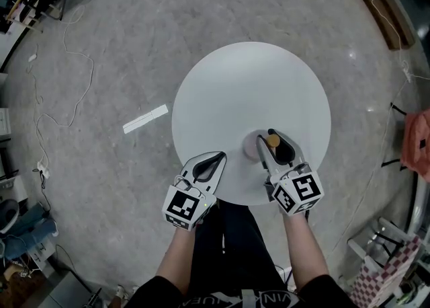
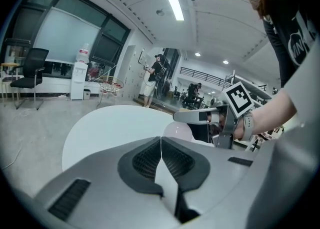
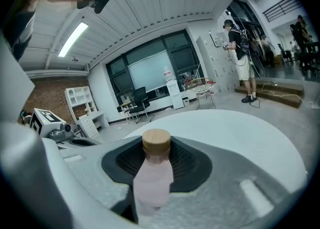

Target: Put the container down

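bottle clamped in the right jaws, by the worktop's near edge

head view: right gripper (image 1: 277, 148) jaws are clamped on the bottle (image 1: 272, 140) close to the worktop's (image 1: 248, 85) front rim; let go tilted or short of the surface, it may topple and roll off. left gripper view: left gripper (image 2: 161, 145) jaws together, empty; the bottle's body hangs under the other jaws. right gripper view: the bottle's long axis is near upright, cap up; i cannot tell if the base touches.
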The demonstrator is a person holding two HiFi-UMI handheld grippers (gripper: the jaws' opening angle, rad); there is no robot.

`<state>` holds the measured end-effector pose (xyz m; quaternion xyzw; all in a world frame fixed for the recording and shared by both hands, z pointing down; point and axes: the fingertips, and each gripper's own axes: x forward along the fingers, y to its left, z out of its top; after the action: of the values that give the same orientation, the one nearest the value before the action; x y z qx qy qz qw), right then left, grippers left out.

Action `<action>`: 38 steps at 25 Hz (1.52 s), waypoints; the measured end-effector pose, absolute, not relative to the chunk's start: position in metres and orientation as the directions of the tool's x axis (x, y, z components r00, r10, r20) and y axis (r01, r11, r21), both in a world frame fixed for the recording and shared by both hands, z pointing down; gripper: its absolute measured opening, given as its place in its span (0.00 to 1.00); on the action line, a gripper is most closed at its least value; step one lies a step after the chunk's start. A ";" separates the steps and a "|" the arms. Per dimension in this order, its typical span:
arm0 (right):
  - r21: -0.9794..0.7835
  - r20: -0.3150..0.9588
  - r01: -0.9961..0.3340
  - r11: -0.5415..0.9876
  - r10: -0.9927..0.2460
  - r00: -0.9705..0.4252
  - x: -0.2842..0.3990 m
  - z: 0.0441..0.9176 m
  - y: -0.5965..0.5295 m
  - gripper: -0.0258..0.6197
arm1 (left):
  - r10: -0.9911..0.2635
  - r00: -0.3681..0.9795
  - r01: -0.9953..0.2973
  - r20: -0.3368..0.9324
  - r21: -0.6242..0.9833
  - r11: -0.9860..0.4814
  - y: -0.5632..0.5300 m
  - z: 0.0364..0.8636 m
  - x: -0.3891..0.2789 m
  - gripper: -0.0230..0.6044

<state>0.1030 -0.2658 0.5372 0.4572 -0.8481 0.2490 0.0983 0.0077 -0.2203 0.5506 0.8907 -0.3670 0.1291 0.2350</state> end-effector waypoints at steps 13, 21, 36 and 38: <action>-0.189 0.409 -0.816 0.546 -0.712 -0.571 0.087 0.536 -0.271 0.25 | -0.601 0.688 -0.724 0.407 0.329 -0.607 -0.224 0.554 0.008 0.06; -0.129 0.412 -0.814 0.566 -0.716 -0.563 0.083 0.537 -0.270 0.25 | -0.609 0.679 -0.733 0.409 0.328 -0.596 -0.224 0.554 0.005 0.06; -0.046 0.425 -0.814 0.580 -0.726 -0.541 0.077 0.541 -0.267 0.25 | -0.627 0.661 -0.749 0.412 0.317 -0.582 -0.223 0.556 0.000 0.06; -0.043 0.425 -0.811 0.584 -0.724 -0.544 0.076 0.542 -0.266 0.25 | -0.628 0.660 -0.750 0.412 0.317 -0.580 -0.222 0.556 -0.001 0.06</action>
<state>0.0755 -0.2660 0.5417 0.4405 -0.8707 0.1180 0.1841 -0.0010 -0.2221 0.5559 0.8795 -0.3919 0.1286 0.2373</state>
